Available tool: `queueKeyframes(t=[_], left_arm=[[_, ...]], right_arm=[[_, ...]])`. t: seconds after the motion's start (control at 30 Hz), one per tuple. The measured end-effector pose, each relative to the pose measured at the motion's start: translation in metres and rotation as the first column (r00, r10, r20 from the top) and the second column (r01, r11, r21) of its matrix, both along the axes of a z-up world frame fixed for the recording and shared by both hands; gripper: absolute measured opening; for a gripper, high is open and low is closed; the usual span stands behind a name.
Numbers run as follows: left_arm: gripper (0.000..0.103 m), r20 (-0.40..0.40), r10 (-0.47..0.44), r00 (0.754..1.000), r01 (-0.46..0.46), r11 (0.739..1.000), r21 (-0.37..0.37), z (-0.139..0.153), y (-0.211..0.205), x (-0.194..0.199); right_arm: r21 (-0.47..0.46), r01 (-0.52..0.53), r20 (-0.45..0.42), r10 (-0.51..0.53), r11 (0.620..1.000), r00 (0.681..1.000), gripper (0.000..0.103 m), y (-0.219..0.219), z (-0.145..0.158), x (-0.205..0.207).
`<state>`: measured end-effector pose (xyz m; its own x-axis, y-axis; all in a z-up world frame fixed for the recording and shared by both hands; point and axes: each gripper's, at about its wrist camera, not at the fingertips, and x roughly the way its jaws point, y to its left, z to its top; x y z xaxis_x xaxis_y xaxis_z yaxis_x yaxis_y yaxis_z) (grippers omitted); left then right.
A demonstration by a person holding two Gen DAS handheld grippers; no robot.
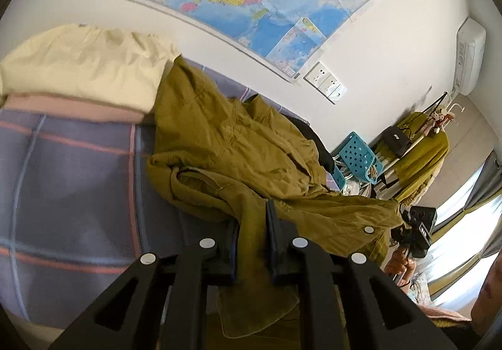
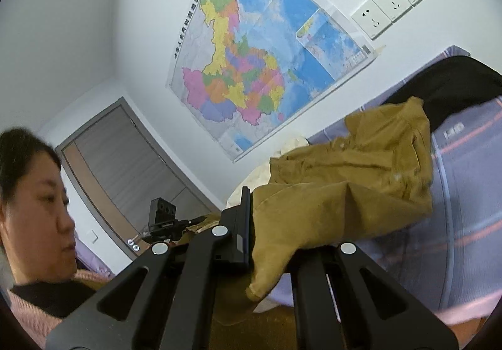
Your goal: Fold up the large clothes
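A bedroom with white walls and a bed under a purple plaid blanket (image 1: 72, 168) sets the scene. The left gripper (image 1: 252, 237) is clamped on a strip of an olive-green jacket (image 1: 226, 142), the cloth pinched between its two black fingers (image 1: 273, 224) and hanging out below them. From that grip the jacket spreads away in rumpled folds across the blanket, one edge reaching a cream pillow (image 1: 88, 64) that lies on a folded pink cover (image 1: 72, 108). The right gripper (image 2: 251, 224) is clenched on another part of the jacket (image 2: 345, 193) (only its left finger (image 2: 243, 224) shows; cloth drapes over the other), lifting that part clear of the bed. Beyond the jacket lies a dark garment (image 2: 451, 83). On the wall hang a large coloured map (image 2: 260, 61) and a row of white sockets (image 2: 390, 3). A person in a pink sweater (image 2: 28, 312) stands at the left of the right wrist view. Farther off are a blue plastic chair (image 1: 357, 158), a clothes rack (image 1: 417, 146) and an air conditioner (image 1: 470, 58).
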<state>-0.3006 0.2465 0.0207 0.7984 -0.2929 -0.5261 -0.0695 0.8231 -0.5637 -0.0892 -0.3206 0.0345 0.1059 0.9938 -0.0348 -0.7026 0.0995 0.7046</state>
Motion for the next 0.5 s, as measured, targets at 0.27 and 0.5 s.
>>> queueKeyframes(t=[0.27, 0.5], left_arm=[[0.017, -0.009, -0.007, 1.0, 0.007, 0.999, 0.045, 0.033, 0.017, 0.043], [0.017, -0.033, 0.007, 0.999, -0.005, 0.997, 0.083, 0.05, 0.034, 0.089]], right_arm=[[-0.001, 0.011, -0.024, -0.011, 1.0, 1.0, 0.005, 0.026, 0.024, 0.052], [-0.041, 0.035, -0.058, -0.038, 0.999, 0.998, 0.005, 0.054, 0.041, 0.099]])
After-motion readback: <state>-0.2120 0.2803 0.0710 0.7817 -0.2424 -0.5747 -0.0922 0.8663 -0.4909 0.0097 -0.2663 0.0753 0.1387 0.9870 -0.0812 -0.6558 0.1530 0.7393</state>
